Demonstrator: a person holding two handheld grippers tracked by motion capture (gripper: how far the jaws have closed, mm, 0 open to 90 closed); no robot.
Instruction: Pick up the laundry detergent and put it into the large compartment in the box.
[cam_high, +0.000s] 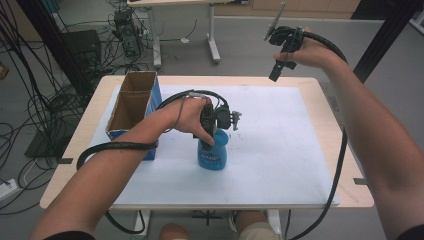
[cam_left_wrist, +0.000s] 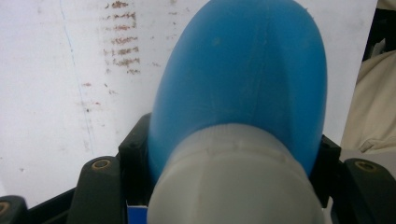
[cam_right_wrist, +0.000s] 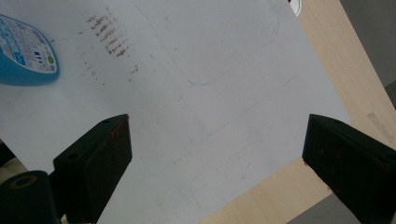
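Note:
A blue bottle with a printed label stands upright on the white mat, left of the middle. My left gripper comes down from above and is shut on the bottle's upper part. In the left gripper view the black jaws press both sides of the blue bottle, just past its whitish top. My right gripper hangs in the air beyond the table's far edge, to the right. Its jaws stand wide apart over the mat with nothing between them, and the bottle lies off to its upper left.
An open cardboard box with blue sides stands at the table's left, close to my left forearm. The wooden table edge borders the mat. Cables, table legs and equipment lie on the floor behind the table.

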